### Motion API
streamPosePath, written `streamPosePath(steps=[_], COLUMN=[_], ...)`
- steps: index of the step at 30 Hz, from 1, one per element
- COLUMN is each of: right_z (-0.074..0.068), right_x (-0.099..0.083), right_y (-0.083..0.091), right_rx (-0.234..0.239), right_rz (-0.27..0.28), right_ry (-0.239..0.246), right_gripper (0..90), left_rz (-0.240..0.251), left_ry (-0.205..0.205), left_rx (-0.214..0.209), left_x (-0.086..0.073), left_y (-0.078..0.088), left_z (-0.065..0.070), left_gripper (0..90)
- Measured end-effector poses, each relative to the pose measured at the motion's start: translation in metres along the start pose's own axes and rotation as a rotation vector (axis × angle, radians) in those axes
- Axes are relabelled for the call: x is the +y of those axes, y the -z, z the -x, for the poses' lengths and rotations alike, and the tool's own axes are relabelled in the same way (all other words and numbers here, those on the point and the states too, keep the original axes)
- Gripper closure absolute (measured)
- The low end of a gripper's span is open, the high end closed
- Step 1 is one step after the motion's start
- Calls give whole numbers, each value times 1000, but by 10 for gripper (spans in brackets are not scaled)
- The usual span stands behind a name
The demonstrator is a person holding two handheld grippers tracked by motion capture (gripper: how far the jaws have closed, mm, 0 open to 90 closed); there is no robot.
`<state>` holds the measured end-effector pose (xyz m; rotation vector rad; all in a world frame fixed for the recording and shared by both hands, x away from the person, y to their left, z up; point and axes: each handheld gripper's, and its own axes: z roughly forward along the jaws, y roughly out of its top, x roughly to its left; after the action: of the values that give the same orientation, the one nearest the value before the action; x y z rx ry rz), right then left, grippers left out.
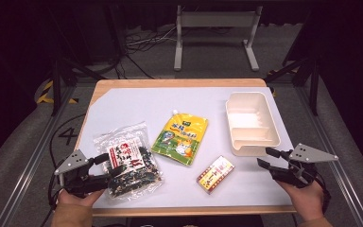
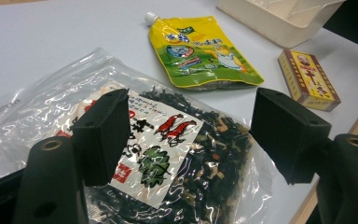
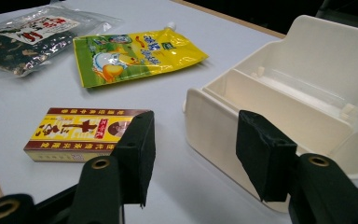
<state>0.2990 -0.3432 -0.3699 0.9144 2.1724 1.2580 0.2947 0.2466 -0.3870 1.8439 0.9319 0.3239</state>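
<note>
Down at the near left corner of the bench (image 1: 123, 94), the left claw (image 1: 116, 165) sits low over the clear bag of dried seaweed mix (image 1: 131, 163), pointing right and a bit away from the person. Its jaws are spread apart with the bag lying under and between them; in the left gripper view the bag (image 2: 168, 154) lies flat on the white bench top and I can't see either pad actually pressing it, so I'd call it open, not gripping. The left hand (image 1: 73, 201) comes in from the near edge, wrist low, grey plate up top.

Over at the near right corner, the right hand (image 1: 307, 198) holds the right claw (image 1: 267, 158) angled left and away, jaws parted with nothing in them. It's just short of the near end of the cream two-compartment tray (image 1: 251, 124), which sits along the right edge. In the right gripper view the tray's near wall (image 3: 214, 121) is right ahead between the jaws, not touched as far as I can tell.

Middle of the bench: a yellow-green spouted pouch (image 1: 180, 141), lying flat, spout toward the far edge. A small red-and-yellow box (image 1: 215, 174) lies nearer the front edge, between the pouch and the right claw, apart from both.
</note>
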Motion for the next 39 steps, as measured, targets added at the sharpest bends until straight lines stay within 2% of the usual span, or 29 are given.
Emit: streamPosePath(steps=[4,6,15,19,25,26,29,32,34,36,39], right_z=[0,0,2,2,1,0,1,1,1,0,-1], right_x=[4,6,7,6,7,7,7,7,7,7,7], right_y=[-4,-7,-8,-7,-7,-7,-9,-11,-11,-12,-13], right_rx=[11,22,37,47,52,53,64,78,82,95,103], right_rz=[-12,-15,-19,-13,-9,-8,-11,-16,-17,-16,-17], right_ry=[13,15,6,-4,6,8,6,7,8,6,10], right_gripper=[450,439,410,431,455,457,467,473,478,481,483], left_rz=[1,6,-18,-8,-9,-15,-18,11,19,17,15], left_ry=[5,21,7,41,69,80,78,78,86,123,149], left_rx=[-13,-20,-16,-13,4,10,38,87,95,118,130], left_x=[5,11,30,36,44,45,49,52,52,52,49], left_y=[3,4,2,-2,-7,-8,-12,-12,-13,-14,-17], left_z=[-6,-8,-18,-30,-43,-45,-52,-60,-64,-73,-84], left_gripper=[270,264,245,249,251,251,248,215,205,205,208])
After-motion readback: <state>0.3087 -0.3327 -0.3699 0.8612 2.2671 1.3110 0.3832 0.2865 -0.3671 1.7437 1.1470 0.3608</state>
